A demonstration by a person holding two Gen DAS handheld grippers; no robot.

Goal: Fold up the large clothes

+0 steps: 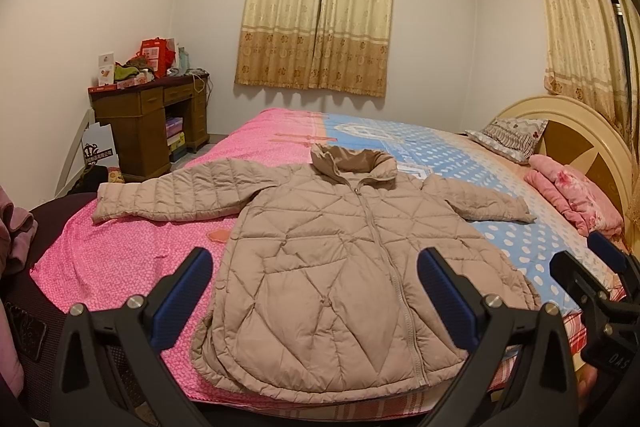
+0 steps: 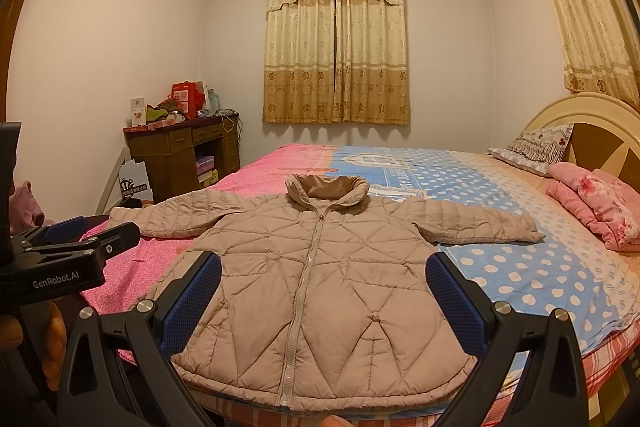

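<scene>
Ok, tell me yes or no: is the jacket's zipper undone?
No: in the right wrist view the beige jacket lies flat on the bed with its zipper closed from hem up to the collar.

Left gripper (image 1: 314, 301): matte black plastic frame, two angled arms, each with triangular cut-out ribs at the base. Fingers (image 1: 182, 301) faced with blue textured rubber pads. Round silver screw heads on each arm, two a side. Right gripper (image 2: 322, 307): same build, black frame, blue dimpled pads (image 2: 456, 311), silver screws. White "GenRobot.AI" lettering on the side of the left unit's black body, seen from the right wrist; white "DAS" letters on the right unit's body. Bare skin of a hand (image 2: 52, 347) shows under the left unit.
</scene>
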